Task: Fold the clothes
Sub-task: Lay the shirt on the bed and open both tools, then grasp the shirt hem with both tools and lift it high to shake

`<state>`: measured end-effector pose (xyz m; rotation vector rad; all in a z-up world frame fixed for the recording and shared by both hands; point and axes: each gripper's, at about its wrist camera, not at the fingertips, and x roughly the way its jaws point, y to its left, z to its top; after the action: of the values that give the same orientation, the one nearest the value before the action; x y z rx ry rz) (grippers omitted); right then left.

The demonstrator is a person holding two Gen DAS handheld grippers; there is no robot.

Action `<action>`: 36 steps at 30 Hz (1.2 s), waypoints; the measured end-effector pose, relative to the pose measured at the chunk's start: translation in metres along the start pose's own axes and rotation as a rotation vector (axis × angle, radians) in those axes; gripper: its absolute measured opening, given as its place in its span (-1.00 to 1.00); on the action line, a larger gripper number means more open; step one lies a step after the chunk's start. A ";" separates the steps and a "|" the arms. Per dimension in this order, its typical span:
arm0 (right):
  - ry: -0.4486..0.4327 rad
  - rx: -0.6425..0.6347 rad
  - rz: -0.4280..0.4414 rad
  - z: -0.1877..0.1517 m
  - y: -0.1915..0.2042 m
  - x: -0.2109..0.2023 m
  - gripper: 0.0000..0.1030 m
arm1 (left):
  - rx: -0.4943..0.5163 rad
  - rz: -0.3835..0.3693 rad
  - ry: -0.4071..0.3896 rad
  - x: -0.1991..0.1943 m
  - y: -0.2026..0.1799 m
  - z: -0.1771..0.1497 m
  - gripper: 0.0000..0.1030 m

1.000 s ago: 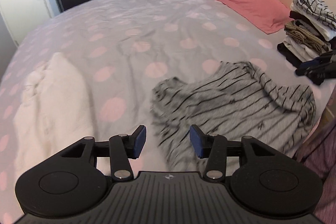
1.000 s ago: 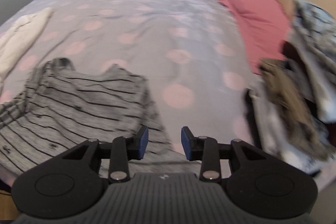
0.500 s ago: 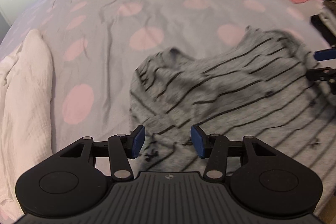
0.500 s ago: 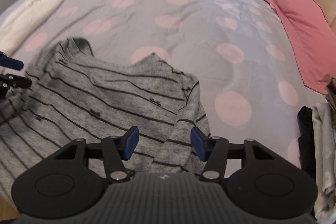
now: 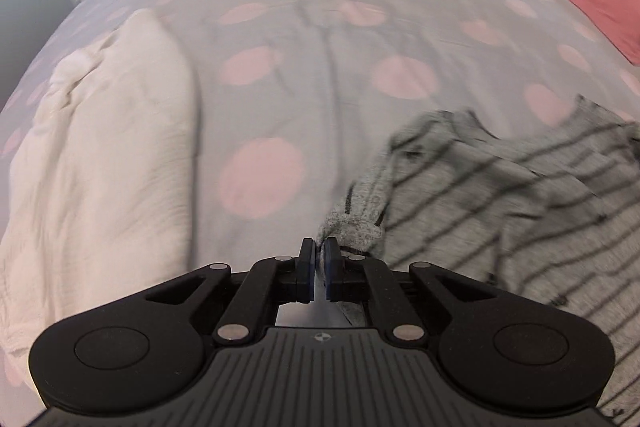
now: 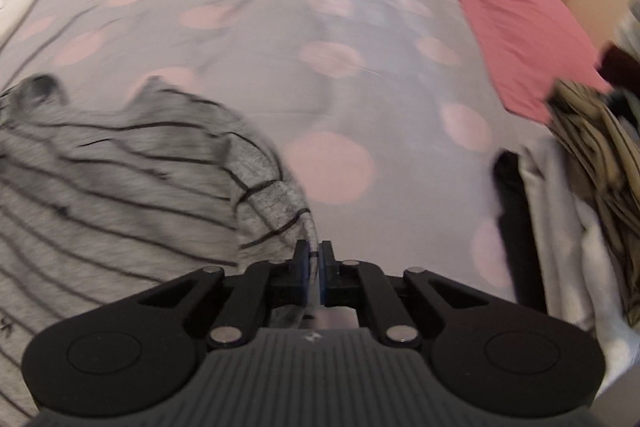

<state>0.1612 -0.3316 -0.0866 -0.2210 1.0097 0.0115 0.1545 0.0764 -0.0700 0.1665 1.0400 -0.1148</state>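
Both grippers have just clamped onto the striped grey top (image 5: 500, 211) on the bed (image 5: 320, 47), left gripper (image 5: 319, 249) pinching its left edge, right gripper (image 6: 314, 253) its right, garment stretched between them.
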 end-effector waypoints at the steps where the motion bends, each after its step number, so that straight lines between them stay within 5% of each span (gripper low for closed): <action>1: 0.003 0.012 0.002 0.000 -0.004 0.002 -0.85 | -0.008 0.003 0.000 -0.001 0.002 0.001 -0.94; 4: -0.004 0.041 0.032 0.001 -0.010 -0.002 -0.68 | 0.006 0.022 -0.036 -0.011 -0.001 0.004 -0.87; 7: -0.061 0.052 0.059 0.005 -0.014 -0.018 -0.21 | 0.024 0.005 -0.090 -0.023 -0.008 0.011 -0.38; 9: -0.110 0.061 0.075 0.009 -0.015 -0.026 -0.17 | 0.033 -0.027 -0.123 -0.026 -0.014 0.016 0.00; 18: -0.075 0.125 0.172 0.019 -0.019 0.001 0.22 | 0.013 -0.063 0.002 0.023 -0.019 0.018 -0.02; 19: -0.062 0.141 0.175 0.019 -0.020 0.006 0.22 | -0.002 -0.072 0.012 0.027 -0.017 0.018 -0.03; 21: -0.041 0.178 0.197 0.019 -0.023 0.014 0.16 | -0.032 -0.097 0.031 0.032 -0.012 0.017 -0.36; 23: -0.030 0.187 0.240 0.019 -0.021 0.018 -0.14 | -0.042 -0.114 0.040 0.034 -0.011 0.017 -0.55; 25: -0.025 0.163 0.269 0.021 -0.015 0.018 -0.68 | -0.045 -0.125 0.033 0.032 -0.012 0.017 -0.82; 27: -0.050 0.100 0.248 0.024 -0.005 0.010 -0.89 | -0.047 -0.112 -0.002 0.023 -0.010 0.018 -0.89; 32: -0.186 0.052 0.072 0.034 -0.001 -0.026 -0.91 | -0.099 -0.057 -0.160 -0.024 0.007 0.021 -0.91; 36: -0.379 0.047 -0.069 0.037 -0.003 -0.075 -0.92 | -0.146 -0.022 -0.308 -0.083 0.026 0.017 -0.92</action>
<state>0.1531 -0.3210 -0.0041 -0.2015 0.6237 -0.0324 0.1310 0.0996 0.0125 0.0038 0.7401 -0.0806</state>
